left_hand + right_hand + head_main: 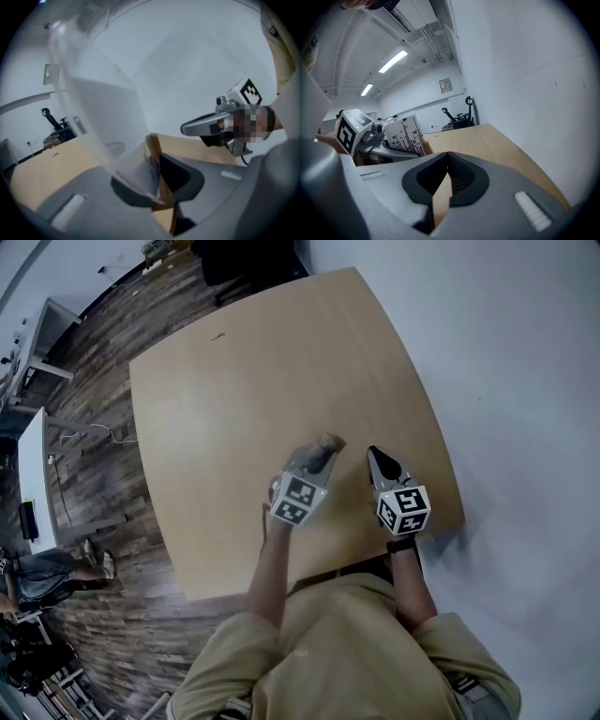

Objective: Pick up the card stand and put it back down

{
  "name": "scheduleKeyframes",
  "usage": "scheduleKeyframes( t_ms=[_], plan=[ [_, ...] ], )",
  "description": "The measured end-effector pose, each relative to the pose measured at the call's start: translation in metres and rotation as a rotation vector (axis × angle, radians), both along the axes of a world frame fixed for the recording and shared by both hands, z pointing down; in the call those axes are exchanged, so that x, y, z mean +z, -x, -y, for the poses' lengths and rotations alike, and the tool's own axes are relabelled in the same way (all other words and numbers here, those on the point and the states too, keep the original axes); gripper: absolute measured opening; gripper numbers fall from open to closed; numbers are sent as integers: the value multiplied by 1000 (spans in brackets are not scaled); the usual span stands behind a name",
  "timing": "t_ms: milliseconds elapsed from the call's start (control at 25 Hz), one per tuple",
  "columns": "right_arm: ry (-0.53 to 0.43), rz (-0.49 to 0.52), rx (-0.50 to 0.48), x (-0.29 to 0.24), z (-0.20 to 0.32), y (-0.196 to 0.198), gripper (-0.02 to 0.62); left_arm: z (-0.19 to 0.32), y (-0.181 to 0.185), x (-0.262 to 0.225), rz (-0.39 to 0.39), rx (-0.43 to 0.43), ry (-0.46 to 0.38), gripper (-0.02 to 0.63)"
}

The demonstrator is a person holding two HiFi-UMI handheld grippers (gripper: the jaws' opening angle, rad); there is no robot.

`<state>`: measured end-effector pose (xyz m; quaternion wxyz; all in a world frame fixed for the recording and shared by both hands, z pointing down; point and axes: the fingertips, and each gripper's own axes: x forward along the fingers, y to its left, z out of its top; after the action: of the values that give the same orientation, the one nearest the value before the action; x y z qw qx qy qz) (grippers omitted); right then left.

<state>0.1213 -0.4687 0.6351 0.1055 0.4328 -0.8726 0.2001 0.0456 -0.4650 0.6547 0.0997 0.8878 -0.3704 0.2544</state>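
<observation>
The card stand [330, 441] is a clear plate in a wooden base, near the front of the wooden table [234, 399]. My left gripper [317, 456] is shut on it. In the left gripper view the pads [180, 176] press the wooden base [153, 149], and the clear plate [93, 112] rises up to the left. I cannot tell whether the base touches the table. In the right gripper view the stand's white printed card [405, 133] shows at left, in the left gripper [396, 149]. My right gripper [376, 456] [446, 161] hovers just right of the stand, shut and holding nothing.
The table's front edge [309, 573] runs just before the person's body. Dark plank floor [94, 484] with a white desk [33, 474] lies to the left. Pale floor is to the right. A dark trolley [457, 121] stands beyond the table's far end.
</observation>
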Motion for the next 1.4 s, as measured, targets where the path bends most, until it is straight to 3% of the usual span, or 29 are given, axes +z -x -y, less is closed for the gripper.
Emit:
scheduleKeyframes(
  t_ms=[160, 280, 600, 1000, 1400],
  plan=[
    [-90, -10, -76, -53, -38, 39, 5, -28, 41, -59, -43, -147, -82, 54],
    [-151, -19, -115, -82, -65, 64, 5, -51, 72, -94, -31, -235, -174, 52],
    [-267, -20, -157, -139, -134, 116, 5, -138, 136, -162, -128, -398, -316, 51],
    [-338, 1, -283, -181, -197, 189, 5, -217, 195, -202, -166, -498, -401, 49],
    [-314, 18, -479, -170, -222, 278, 5, -261, 278, -188, -176, -692, -398, 49]
  ],
)
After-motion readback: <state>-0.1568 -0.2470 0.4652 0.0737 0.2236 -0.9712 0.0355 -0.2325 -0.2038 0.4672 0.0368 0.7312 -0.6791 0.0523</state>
